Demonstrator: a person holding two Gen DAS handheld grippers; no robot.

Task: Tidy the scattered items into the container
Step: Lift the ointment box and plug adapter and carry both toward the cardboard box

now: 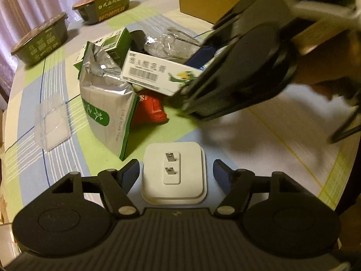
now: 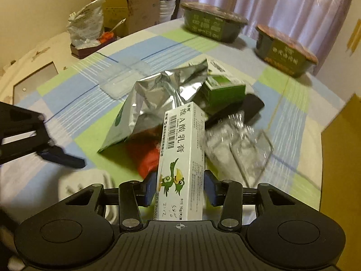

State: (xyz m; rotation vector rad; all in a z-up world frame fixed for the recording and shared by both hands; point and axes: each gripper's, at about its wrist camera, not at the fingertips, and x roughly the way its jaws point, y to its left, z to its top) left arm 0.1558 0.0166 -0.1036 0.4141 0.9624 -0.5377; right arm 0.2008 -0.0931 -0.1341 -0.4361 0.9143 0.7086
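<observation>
My right gripper [image 2: 180,188] clamps a white ointment box [image 2: 181,158] between its blue pads, the box pointing straight ahead over the pile of silver pouch [image 2: 155,103] and red packet [image 2: 146,158]. My left gripper [image 1: 174,171] sits low with fingers spread wide, a white plug adapter [image 1: 173,174] on the tablecloth [image 1: 270,140] between them, untouched.

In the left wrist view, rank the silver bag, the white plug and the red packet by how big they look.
1. silver bag
2. white plug, though it lies nearest the camera, so its real size is unsure
3. red packet, partly hidden behind the bag
</observation>
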